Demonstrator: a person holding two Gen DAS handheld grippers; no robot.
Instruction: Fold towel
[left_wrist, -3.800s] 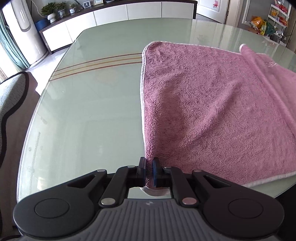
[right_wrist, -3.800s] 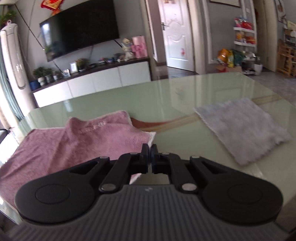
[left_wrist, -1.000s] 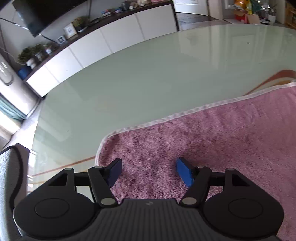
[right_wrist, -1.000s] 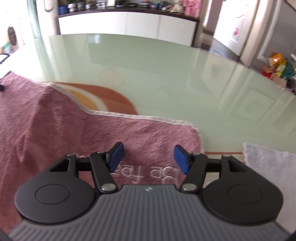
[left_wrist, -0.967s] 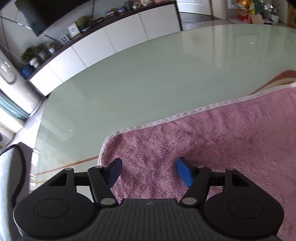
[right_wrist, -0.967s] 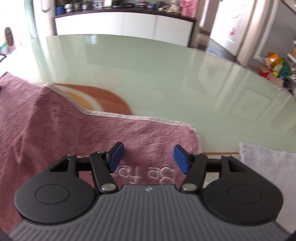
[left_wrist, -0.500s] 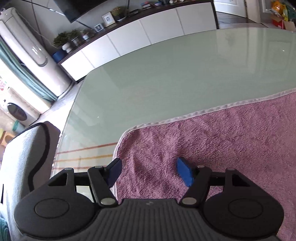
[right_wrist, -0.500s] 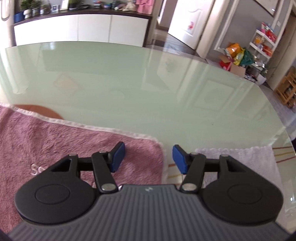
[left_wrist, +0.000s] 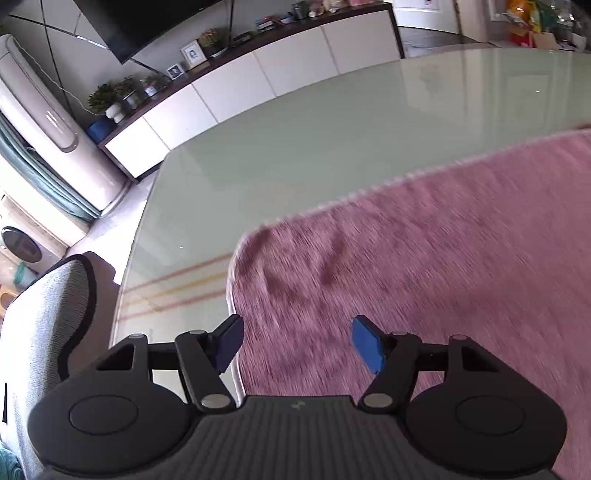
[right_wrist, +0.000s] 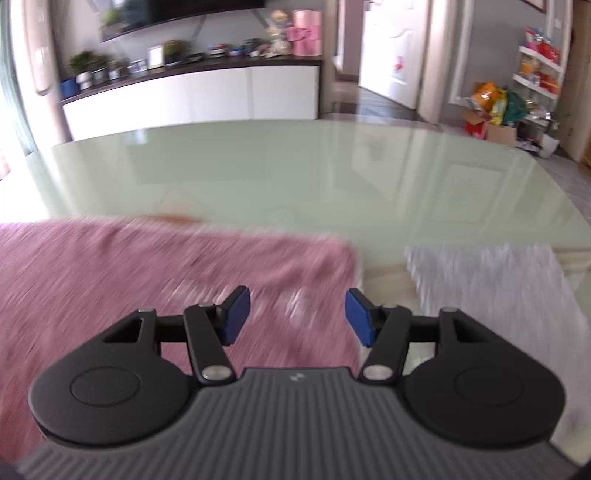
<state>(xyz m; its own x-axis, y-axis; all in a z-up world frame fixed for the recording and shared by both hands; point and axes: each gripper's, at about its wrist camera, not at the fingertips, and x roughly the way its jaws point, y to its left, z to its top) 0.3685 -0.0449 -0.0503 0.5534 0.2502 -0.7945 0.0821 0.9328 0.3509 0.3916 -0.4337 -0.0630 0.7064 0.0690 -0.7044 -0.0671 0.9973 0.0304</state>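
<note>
Glass surface (left_wrist: 332, 147) carries your pink towel (left_wrist: 443, 258), grey towel (right_wrist: 498, 288) beside it; left gripper (left_wrist: 295, 341) and right gripper (right_wrist: 297, 314) jaws apart, empty, above pink towel.

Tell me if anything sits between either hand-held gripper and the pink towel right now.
Nothing visible does. The left hand-held gripper and right hand-held gripper are both open directly over the pink towel. A white towel lies apart, to the right.

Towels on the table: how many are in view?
2. The pink towel lies under both open grippers; a pale grey towel lies to its right on the glass table. None seems hidden.
</note>
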